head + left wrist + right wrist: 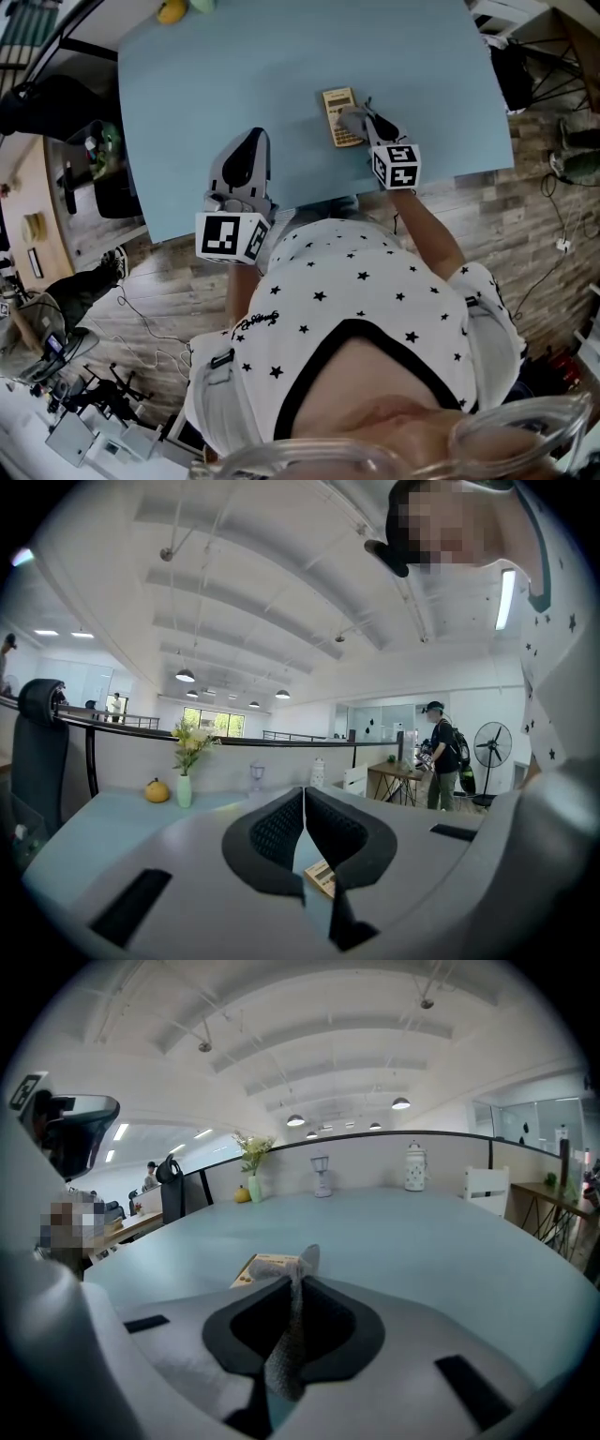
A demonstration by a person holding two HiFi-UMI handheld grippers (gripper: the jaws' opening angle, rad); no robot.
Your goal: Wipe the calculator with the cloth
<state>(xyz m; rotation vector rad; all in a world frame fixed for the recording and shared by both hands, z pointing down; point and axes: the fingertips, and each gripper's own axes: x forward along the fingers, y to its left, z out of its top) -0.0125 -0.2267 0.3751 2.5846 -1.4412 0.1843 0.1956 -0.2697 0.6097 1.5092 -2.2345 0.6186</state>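
Pale blue laminate forms the table point(206, 84) in the head view. On its right half lies the tan, rectangular calculator point(337, 108), its keys set in rows. The right gripper point(364, 114) reaches over the calculator's near right corner, and a bunched grey cloth point(352, 120) lies on the keypad at its tips. The left gripper point(249, 141) is over the near edge of the table, left of the calculator and well apart from it.

Left gripper view: the two black, ribbed pads point(272, 832) meet along a straight seam with nothing between them. One corner of the calculator shows below them. A pale vase of flowers point(185, 787) and a round orange fruit point(157, 790) stand at the table's far side.

Right gripper view: the jaws are clamped on the cloth, a knit-textured strip that runs up between them. Its folded tip rests on the near end of the calculator.
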